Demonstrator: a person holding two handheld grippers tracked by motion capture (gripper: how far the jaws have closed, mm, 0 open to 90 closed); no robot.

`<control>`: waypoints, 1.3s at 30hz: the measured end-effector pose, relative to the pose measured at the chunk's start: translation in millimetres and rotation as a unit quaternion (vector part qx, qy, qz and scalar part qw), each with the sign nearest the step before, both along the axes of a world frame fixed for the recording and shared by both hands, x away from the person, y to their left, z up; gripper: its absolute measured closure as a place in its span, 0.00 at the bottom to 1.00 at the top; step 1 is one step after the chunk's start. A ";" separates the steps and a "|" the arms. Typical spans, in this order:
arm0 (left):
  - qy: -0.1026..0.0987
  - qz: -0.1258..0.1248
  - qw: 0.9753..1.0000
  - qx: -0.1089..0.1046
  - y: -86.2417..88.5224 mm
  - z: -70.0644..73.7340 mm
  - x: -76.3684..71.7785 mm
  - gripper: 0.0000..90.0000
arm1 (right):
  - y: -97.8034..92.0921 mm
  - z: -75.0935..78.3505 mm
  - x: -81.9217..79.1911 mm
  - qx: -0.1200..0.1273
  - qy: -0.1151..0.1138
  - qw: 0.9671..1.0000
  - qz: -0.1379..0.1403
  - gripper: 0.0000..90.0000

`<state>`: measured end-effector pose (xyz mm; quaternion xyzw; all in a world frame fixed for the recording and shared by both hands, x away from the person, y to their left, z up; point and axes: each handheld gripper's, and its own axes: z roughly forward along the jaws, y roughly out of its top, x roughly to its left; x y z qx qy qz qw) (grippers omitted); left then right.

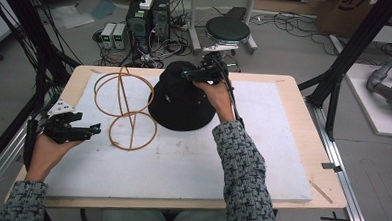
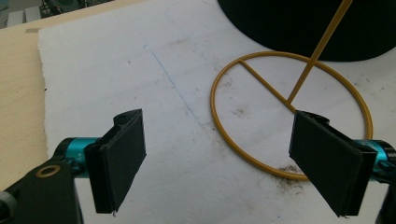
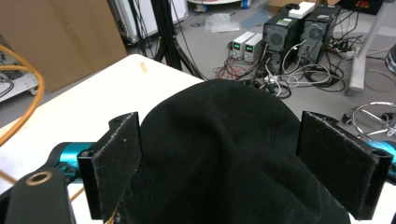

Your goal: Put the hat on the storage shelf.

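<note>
High view: a black hat (image 1: 180,103) lies on the white mat (image 1: 192,160) beside a wire hat stand (image 1: 125,110); the right gripper (image 1: 198,75) hovers over its crown, the left gripper (image 1: 85,130) rests near the stand's base ring.

Left gripper view: jaws wide apart, empty, above that ring.

Right gripper view: jaws wide, straddling the crown, not yet closed. Judged: the hat remains unhung. No legible writing.

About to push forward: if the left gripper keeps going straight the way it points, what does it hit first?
Likely the wire stand's base ring on the white mat; the left gripper is open and aimed at it. The black hat lies beyond.
</note>
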<state>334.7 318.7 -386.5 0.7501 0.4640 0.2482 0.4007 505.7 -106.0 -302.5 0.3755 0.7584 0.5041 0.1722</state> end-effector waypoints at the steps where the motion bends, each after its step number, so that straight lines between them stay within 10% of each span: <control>1: 0.000 0.000 1.000 0.000 -0.1 0.2 -0.1 0.21 | 0.6 -1.0 1.2 0.006 0.000 1.000 -0.003 0.16; 12: 0.003 -0.003 1.000 0.003 -2.2 -0.9 0.8 0.21 | 1.5 -10.0 11.7 0.054 -0.015 0.998 -0.033 0.17; 39: 0.003 -0.005 1.000 0.002 -0.8 -0.4 0.5 0.21 | 30.7 -47.8 27.3 0.021 -0.023 0.999 -0.026 0.33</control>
